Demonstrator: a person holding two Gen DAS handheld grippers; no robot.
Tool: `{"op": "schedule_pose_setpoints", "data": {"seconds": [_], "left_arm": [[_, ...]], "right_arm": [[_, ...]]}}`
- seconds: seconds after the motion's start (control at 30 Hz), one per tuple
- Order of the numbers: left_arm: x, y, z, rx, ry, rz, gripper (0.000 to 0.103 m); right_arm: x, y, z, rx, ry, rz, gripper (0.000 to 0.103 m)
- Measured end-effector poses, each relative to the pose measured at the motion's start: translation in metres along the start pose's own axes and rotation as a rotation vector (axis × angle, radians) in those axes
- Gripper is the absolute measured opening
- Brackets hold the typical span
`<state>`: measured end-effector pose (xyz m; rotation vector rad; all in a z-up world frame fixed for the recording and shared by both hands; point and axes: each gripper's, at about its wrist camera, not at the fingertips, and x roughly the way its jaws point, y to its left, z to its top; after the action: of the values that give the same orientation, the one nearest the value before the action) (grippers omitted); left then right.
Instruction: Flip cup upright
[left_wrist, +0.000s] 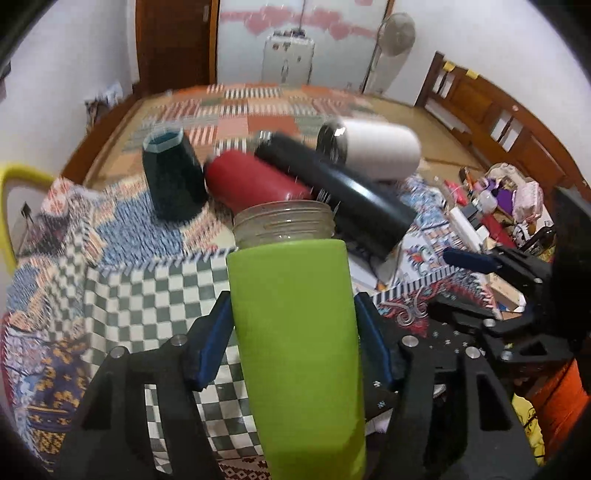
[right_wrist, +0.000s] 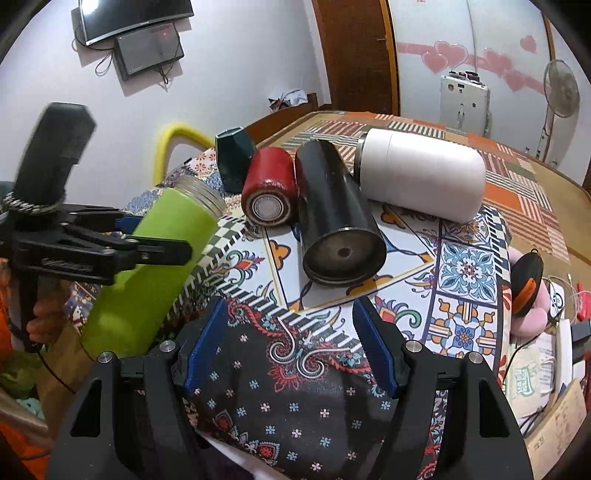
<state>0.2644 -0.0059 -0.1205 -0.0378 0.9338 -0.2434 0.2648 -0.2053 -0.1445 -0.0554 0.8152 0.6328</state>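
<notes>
Patchwork cloth (right_wrist: 465, 266) over a table, bed (left_wrist: 258, 103) beyond — left gripper (left_wrist: 293, 306) clamping green cup (left_wrist: 295, 332), right gripper (right_wrist: 290, 325) spread, holding nothing.

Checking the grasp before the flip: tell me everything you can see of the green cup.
The green cup has a smooth, matte lime body and a clear threaded neck, open, with no lid. The left gripper is shut on it, its blue-padded jaws clamping the body on both sides. In the right wrist view it is tilted, mouth up and away, its base hidden behind the patterned cloth.
</notes>
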Motion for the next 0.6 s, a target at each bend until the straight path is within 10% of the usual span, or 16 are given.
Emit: {"op": "schedule_pose_setpoints", "data": {"seconds": [0.6], "left_arm": [[-0.046,-0.012,0.01,0.047,-0.186,0.009,0.063]], "right_arm": [[0.001,0.036,0.011,-0.063,-0.055,0.074,0.067]]}}
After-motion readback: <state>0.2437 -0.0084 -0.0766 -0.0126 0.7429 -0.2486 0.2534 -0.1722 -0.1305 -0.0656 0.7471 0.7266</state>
